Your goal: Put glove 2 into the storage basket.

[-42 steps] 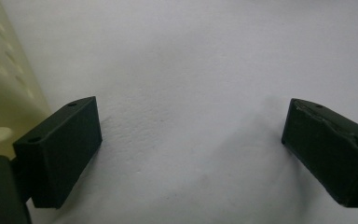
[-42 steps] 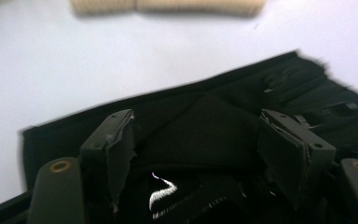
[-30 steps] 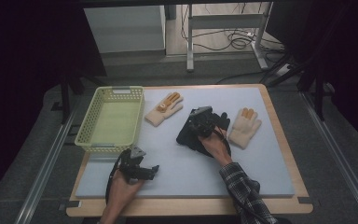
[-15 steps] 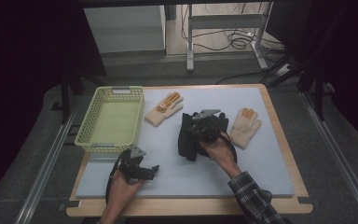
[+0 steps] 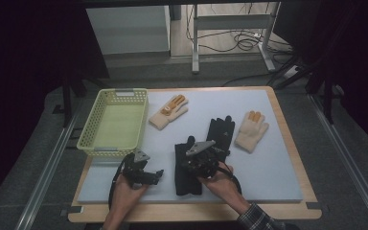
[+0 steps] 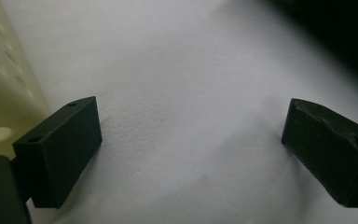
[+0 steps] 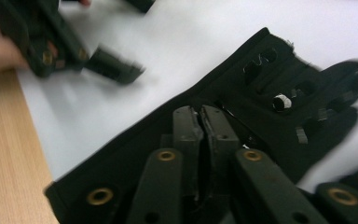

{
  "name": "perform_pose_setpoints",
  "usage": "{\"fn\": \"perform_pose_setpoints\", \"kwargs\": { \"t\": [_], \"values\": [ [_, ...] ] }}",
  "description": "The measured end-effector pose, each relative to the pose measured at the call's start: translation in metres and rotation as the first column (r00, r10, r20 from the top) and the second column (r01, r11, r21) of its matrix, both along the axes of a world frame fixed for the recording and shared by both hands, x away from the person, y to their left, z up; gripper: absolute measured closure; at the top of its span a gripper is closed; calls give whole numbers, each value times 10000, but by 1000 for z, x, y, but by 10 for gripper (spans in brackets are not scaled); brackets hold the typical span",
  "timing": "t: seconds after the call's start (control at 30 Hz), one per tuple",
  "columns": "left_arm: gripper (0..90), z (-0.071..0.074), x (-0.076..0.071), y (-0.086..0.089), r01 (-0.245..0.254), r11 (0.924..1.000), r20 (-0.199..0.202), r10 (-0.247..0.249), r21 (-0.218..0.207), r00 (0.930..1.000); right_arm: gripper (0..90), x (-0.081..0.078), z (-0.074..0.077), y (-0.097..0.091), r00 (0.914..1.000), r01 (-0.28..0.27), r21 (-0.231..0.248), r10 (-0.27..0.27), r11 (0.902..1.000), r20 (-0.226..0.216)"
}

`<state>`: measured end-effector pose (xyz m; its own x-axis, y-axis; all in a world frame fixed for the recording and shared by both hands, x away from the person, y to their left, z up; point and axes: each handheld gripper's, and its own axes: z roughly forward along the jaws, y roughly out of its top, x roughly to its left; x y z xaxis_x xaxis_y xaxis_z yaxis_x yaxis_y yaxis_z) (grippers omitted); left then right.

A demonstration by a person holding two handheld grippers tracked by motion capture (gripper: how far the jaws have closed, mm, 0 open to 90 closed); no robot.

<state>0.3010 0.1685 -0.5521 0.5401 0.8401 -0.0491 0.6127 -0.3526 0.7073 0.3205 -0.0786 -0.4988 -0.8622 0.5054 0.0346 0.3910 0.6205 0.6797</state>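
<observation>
The near black glove (image 5: pixel 186 167) lies flat on the pale blue mat (image 5: pixel 278 158), cuff toward the mat's near edge and thumb pointing away from me. In the right gripper view it (image 7: pixel 242 116) reads as dark fabric with small cut-outs and a white fleck on its back. I count two black gloves: the second (image 5: pixel 220 133) lies just beyond the first, fingers pointing away. I count two cream gloves with orange fingertips, one (image 5: pixel 252 130) just right of the far black glove, one (image 5: pixel 168 111) toward the far middle of the mat. One yellow-green basket (image 5: pixel 139 122) stands on the mat's left part.

My right gripper (image 5: pixel 202 157) sits over the near black glove; its jaws are nearly together and have just been opening slightly, and I cannot tell whether fabric is pinched between them. My left gripper (image 5: pixel 159 173) rests at the near left of the mat, jaws released and wide apart, with bare mat between them and the basket wall beside one jaw.

Open room lies on the mat's right part and along its near strip. A wooden border (image 5: pixel 287 211) frames the mat.
</observation>
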Motion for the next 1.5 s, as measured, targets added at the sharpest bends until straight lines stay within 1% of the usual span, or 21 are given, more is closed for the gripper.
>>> {"fn": "perform_pose_setpoints", "kwargs": {
  "t": [0.07,0.1,0.17,0.23,0.37,0.53,0.6,0.7,0.77,0.83,0.9,0.97,1.03,1.17,1.23,1.27,1.3,1.33,1.4,1.43,1.5],
  "values": [
    [51,0,0,0,2,10000,7,-2,1,10000,633,1,-10,2,9998,-105,154,108,9998,-186],
    [51,0,0,0,-1,10000,9,1,-1,10000,590,3,-13,2,9996,-107,239,113,9997,-267],
    [51,0,0,0,3,10000,3,-3,1,10000,549,8,-12,-1,9995,-55,501,70,9987,-301],
    [51,0,0,0,0,10000,5,0,-5,10000,533,13,-7,-9,9998,82,732,-70,9973,-171],
    [51,0,0,0,23,10000,-10,-23,25,10000,531,24,4,-30,9983,524,836,-542,9951,194],
    [50,0,0,0,46,10000,-10,-46,55,10000,582,44,13,-65,9899,1215,837,-1269,9890,627],
    [50,0,0,0,34,10000,-23,-34,40,10000,618,54,15,-79,9843,1521,792,-1583,9852,787],
    [50,0,0,0,33,10000,-21,-33,39,10000,656,70,18,-97,9718,2117,761,-2181,9744,901],
    [50,0,0,0,34,10000,-22,-34,37,10000,658,80,19,-107,9625,2471,705,-2532,9664,975],
    [50,0,0,0,37,10000,-23,-37,39,10000,650,88,18,-113,9572,2667,720,-2729,9611,964],
    [50,0,0,0,35,10000,-21,-34,36,10000,605,95,15,-117,9530,2830,677,-2884,9567,923],
    [50,0,0,0,34,10000,-25,-34,35,10000,524,101,10,-117,9511,2911,592,-2956,9548,896],
    [50,0,0,0,35,10000,-23,-35,38,10000,456,106,3,-116,9521,2921,366,-2942,9557,838],
    [50,0,0,0,36,10000,-22,-36,35,10000,332,115,-13,-111,9537,2940,156,-2944,9557,609],
    [50,0,0,0,36,10000,-19,-36,36,10000,307,119,-20,-108,9551,2901,-56,-2892,9570,650],
    [50,0,0,0,37,10000,-19,-37,38,10000,307,120,-22,-107,9564,2859,-112,-2846,9582,658],
    [50,0,0,0,37,10000,-19,-37,41,10000,320,121,-23,-107,9558,2892,27,-2889,9573,546],
    [50,0,0,0,35,10000,-20,-35,40,10000,347,123,-24,-108,9569,2896,96,-2897,9571,215],
    [49,0,0,0,35,10000,-24,-35,41,10000,380,124,-24,-108,9567,2907,109,-2908,9567,97],
    [49,0,0,0,34,10000,-23,-34,44,10000,429,123,-23,-108,9568,2906,83,-2907,9568,104],
    [49,0,0,0,31,10000,-22,-31,44,10000,538,121,-23,-109,9608,2773,196,-2773,9606,-56]
  ]
}}
